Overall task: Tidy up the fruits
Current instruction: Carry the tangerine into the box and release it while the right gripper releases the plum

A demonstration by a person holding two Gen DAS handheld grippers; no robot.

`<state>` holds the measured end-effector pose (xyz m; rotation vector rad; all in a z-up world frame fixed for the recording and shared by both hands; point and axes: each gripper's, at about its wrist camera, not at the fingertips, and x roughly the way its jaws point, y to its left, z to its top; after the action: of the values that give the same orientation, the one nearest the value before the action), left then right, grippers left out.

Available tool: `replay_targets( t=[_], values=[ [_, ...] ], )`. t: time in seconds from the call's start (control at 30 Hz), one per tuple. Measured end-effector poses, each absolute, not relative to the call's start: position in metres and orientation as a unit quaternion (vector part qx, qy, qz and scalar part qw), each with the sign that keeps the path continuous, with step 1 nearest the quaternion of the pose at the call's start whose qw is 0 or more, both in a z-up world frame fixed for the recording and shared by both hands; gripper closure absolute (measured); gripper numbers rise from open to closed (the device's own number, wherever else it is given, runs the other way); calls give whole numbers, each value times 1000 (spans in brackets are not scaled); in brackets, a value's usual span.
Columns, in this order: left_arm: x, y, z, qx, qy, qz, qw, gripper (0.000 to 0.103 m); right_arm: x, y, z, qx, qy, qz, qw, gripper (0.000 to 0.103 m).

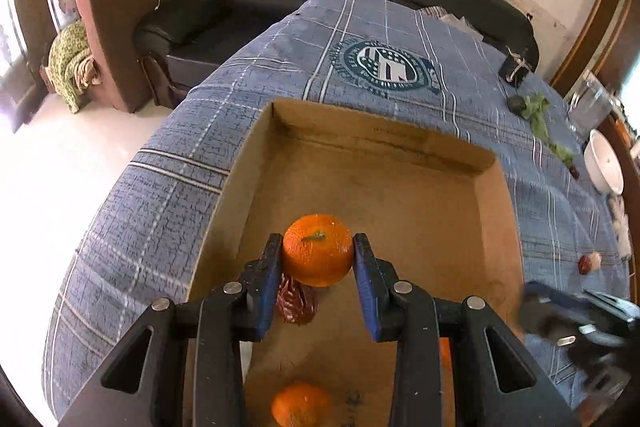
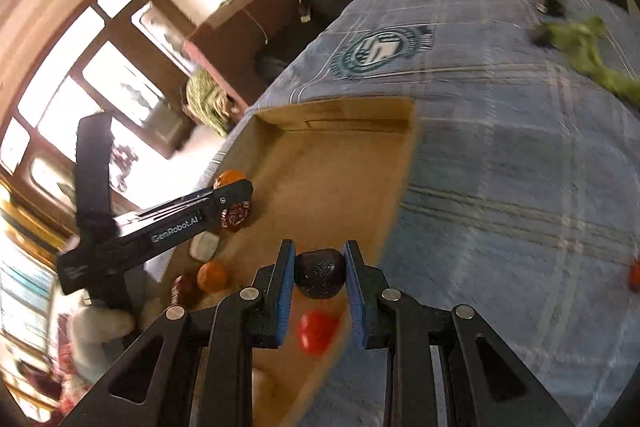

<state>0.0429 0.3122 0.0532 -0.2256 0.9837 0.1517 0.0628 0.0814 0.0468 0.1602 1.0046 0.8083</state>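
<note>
Clamping an orange (image 1: 318, 250) between its blue pads, the left gripper (image 1: 316, 259) is hanging above the cardboard box (image 1: 400, 163). The right gripper (image 2: 319, 269) is pinching a dark fruit (image 2: 320, 273) over the same box; motion blur is obscuring that fruit's identity.

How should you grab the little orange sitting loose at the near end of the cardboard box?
Grip the small round orange across its widest middle, coming down from above. It is round with no handle, it lies loose on the floor of the brown cardboard box, and the box walls would block a sideways approach.
</note>
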Motion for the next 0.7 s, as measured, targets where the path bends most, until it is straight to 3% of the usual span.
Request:
replay_targets(
  t=[0.47, 0.7],
  values=[
    [59, 323, 42, -149, 479, 46, 864, 68, 61, 143, 27, -55, 444, 353, 822, 75],
    [19, 326, 82, -179, 420, 55, 888, 55, 44, 129, 46, -55, 412, 356, 837, 68]
  ],
)
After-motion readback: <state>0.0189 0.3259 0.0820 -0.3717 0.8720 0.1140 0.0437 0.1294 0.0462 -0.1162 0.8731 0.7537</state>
